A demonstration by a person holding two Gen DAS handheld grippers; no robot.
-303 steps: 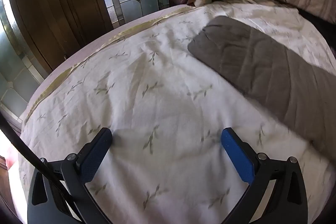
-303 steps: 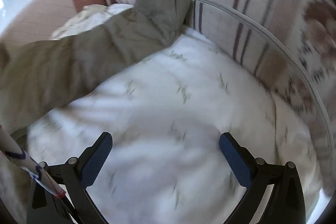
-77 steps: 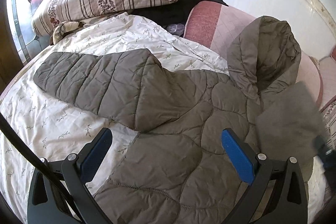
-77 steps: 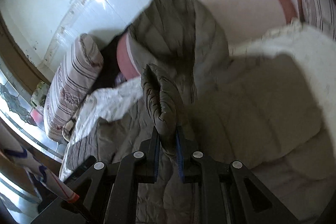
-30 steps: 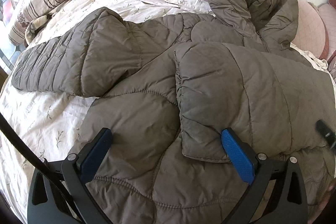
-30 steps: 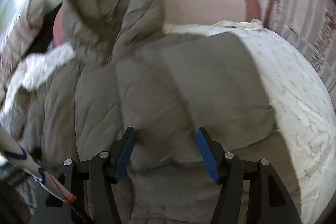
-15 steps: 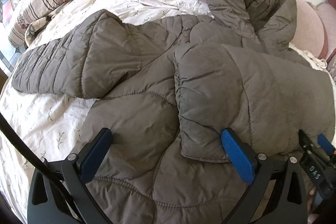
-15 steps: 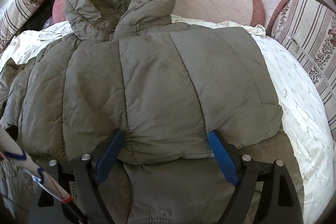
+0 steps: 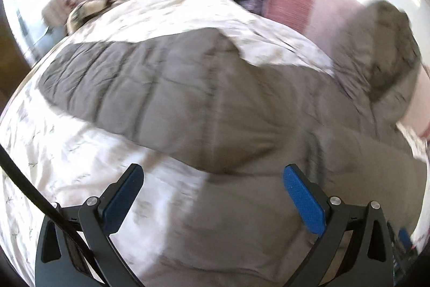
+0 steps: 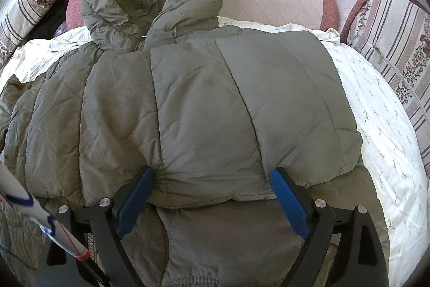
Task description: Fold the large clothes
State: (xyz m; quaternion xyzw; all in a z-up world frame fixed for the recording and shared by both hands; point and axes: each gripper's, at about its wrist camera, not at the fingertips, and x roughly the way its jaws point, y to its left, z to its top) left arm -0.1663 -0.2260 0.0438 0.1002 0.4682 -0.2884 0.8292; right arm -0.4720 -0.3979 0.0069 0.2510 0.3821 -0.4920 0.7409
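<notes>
No readable writing is seen. The grey puffer jacket is spread across the middle of the frame on the floral bedsheet. The right gripper is held wide, straddling a folded sleeve's cuff. The left gripper is spread wide, holding nothing, over the jacket's blurred edge.

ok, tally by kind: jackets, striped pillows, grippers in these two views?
Grey hooded puffer jacket: 1
Striped floral pillows: 2, one far left, one at right
Grippers: 2, left gripper, right gripper, both open
Total: 5
</notes>
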